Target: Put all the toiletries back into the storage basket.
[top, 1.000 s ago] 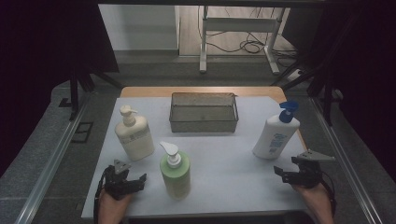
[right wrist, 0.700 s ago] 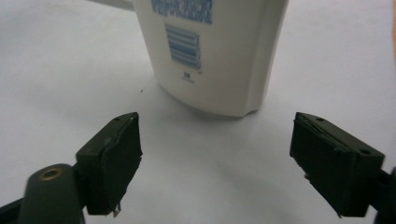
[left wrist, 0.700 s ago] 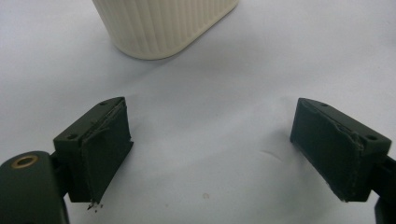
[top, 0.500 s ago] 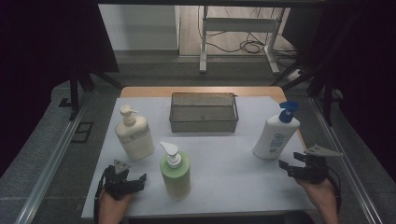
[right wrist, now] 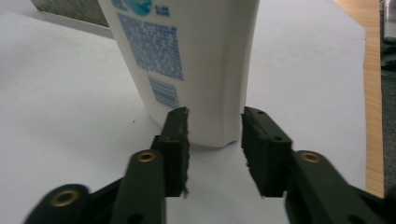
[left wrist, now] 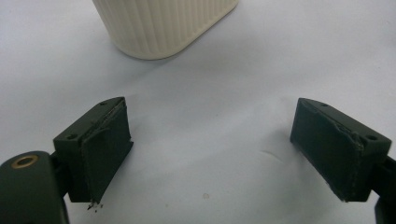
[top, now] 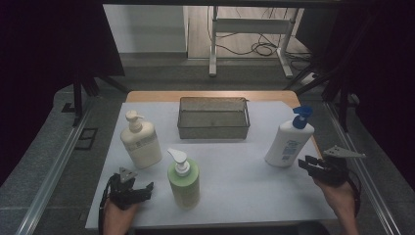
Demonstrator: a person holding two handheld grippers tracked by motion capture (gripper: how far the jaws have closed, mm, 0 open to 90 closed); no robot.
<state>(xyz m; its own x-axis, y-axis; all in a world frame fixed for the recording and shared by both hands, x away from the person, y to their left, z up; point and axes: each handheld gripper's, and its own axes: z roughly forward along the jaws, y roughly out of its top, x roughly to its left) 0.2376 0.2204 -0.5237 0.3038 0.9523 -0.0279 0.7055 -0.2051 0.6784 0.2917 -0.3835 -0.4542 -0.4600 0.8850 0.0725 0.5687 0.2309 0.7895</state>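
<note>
With its jaws just narrowed and nothing between them, the right gripper (top: 308, 162) is pointed at the white lotion bottle (top: 288, 141) standing right of the wire basket (top: 213, 118), which could be toppled if nudged low.

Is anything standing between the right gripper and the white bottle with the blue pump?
Nothing visible does. The right gripper points straight at the base of the white bottle, with bare white table cover around it.
</note>
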